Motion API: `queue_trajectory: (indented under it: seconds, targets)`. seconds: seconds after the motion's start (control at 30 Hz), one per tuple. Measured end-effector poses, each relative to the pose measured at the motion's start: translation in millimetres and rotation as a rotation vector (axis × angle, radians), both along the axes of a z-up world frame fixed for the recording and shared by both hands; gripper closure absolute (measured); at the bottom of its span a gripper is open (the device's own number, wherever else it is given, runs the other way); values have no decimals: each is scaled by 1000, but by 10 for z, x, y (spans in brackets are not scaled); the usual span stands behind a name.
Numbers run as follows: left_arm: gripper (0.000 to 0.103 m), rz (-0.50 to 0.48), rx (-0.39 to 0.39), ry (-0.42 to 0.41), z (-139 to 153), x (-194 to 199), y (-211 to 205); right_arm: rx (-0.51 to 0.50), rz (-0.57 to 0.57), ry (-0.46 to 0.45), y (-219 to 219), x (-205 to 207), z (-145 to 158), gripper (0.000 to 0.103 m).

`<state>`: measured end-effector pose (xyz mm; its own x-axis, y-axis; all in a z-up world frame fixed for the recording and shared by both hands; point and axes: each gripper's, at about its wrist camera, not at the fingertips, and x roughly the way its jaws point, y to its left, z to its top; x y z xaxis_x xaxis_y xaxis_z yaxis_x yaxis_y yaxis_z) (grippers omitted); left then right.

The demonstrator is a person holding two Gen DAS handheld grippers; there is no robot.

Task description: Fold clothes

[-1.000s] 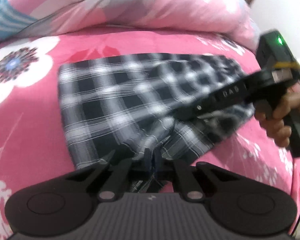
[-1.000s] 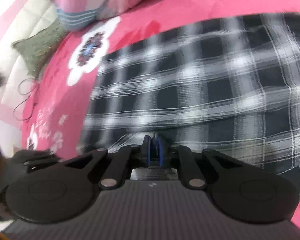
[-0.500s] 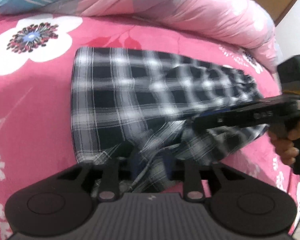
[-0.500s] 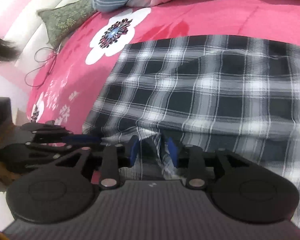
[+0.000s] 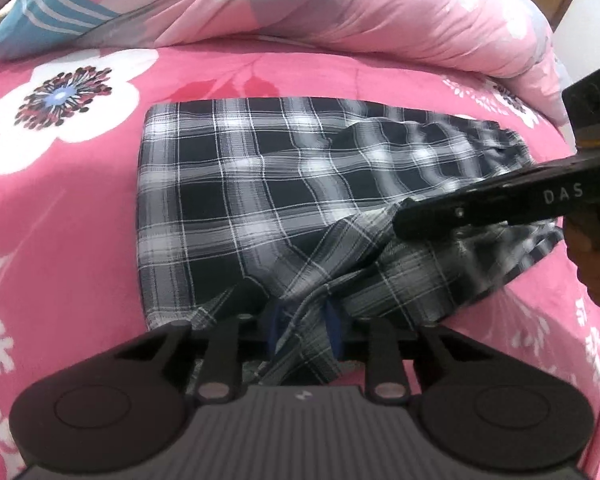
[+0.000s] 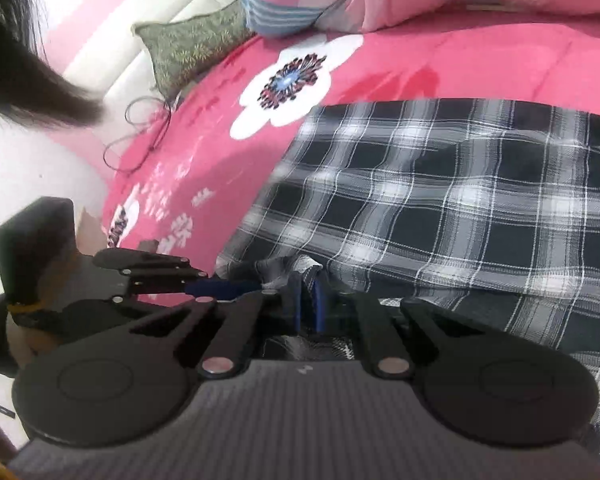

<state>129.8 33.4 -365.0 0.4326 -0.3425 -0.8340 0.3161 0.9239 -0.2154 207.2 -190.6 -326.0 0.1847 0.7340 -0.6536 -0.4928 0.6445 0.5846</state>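
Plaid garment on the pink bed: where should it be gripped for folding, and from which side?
Grip the black-and-white plaid garment at its near hem, approaching low from the near side: that edge is bunched and raised, where left gripper and right gripper pinch it.

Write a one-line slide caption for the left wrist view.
Left gripper pinches the near edge of plaid shorts on a pink floral bedspread; right gripper grips alongside.
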Motion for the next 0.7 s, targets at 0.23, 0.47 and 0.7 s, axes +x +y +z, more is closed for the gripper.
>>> queue_trajectory:
  seconds: [0.23, 0.47, 0.7]
  targets:
    - [78, -11, 44, -2, -40, -3, -41, -86, -151, -9, -127, 80, -81, 94]
    - [79, -11, 49, -9, -61, 3, -36, -103, -7, -107, -63, -82, 166, 94]
    - [78, 0, 78, -13, -16, -88, -5, -237, 42, -89, 149, -70, -194, 99]
